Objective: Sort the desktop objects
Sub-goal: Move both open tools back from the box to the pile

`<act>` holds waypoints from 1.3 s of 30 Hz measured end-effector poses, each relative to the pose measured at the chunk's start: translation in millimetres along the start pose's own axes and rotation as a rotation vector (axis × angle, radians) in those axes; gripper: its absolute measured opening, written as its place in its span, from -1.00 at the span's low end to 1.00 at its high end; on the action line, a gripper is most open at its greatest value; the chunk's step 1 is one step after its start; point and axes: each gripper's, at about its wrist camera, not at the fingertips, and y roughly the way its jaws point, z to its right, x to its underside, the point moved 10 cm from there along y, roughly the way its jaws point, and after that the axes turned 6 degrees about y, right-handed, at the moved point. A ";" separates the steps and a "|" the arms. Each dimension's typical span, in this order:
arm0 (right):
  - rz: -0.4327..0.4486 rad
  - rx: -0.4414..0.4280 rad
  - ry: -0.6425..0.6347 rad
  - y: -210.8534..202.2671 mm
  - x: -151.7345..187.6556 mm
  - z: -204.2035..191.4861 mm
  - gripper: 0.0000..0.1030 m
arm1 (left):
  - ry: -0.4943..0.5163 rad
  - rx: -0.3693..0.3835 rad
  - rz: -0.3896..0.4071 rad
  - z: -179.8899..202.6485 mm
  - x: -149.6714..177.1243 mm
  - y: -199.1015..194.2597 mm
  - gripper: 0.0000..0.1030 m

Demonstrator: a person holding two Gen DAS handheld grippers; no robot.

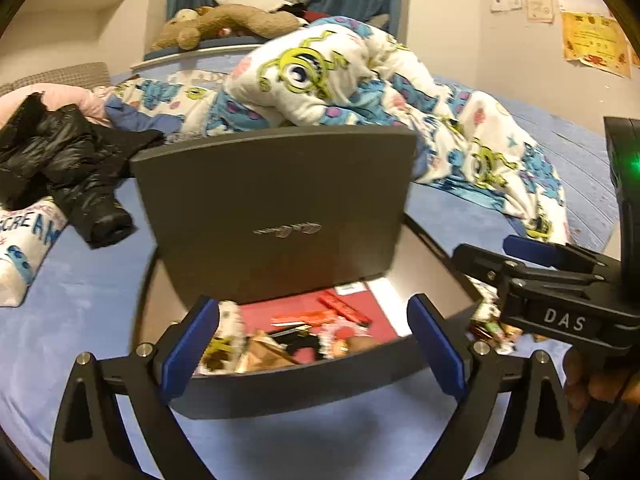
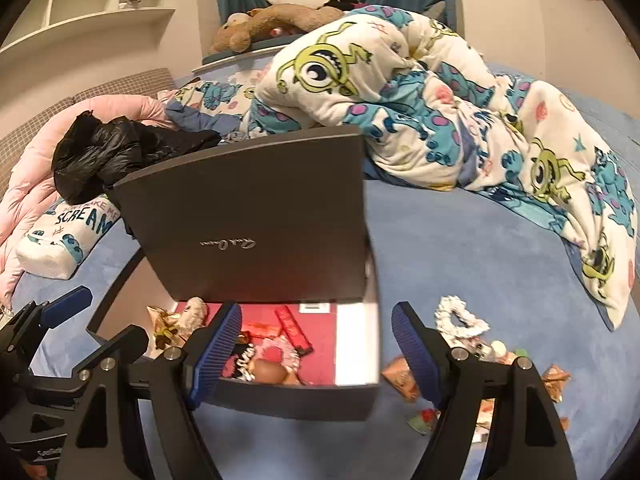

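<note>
A dark grey box with a red lining stands on the blue bed; its lid is raised upright. Inside lie red wrappers, a black item and other small things. My left gripper is open, its fingers either side of the box's front wall. My right gripper is open over the box's right front corner. Its left finger is inside the box. A white lace scrunchie and several loose snack packets lie on the bed to the right of the box.
A cartoon-print blanket is heaped behind and to the right. A black jacket and a white "SCREAM" pillow lie at the left. Plush toys sit on the headboard. The right gripper shows in the left wrist view.
</note>
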 end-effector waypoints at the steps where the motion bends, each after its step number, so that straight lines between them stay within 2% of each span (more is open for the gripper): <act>1: 0.000 0.003 0.004 -2.0 0.6 4.5 0.54 | 0.008 0.001 0.001 5.9 -0.6 0.6 0.86; 15: 0.016 0.041 0.047 -24.4 4.0 49.2 0.54 | 0.052 0.044 -0.002 59.1 -5.2 1.7 0.86; 29: 0.010 0.053 0.068 -36.4 11.8 64.7 0.54 | 0.025 -0.008 -0.026 59.4 1.3 -1.3 0.87; 34: 0.010 0.076 0.071 -46.3 19.2 77.7 0.54 | 0.028 0.017 -0.018 74.6 0.3 -3.7 0.87; 39: 0.012 0.113 0.096 -56.7 29.0 109.9 0.54 | 0.058 0.060 -0.021 111.4 4.5 1.4 0.87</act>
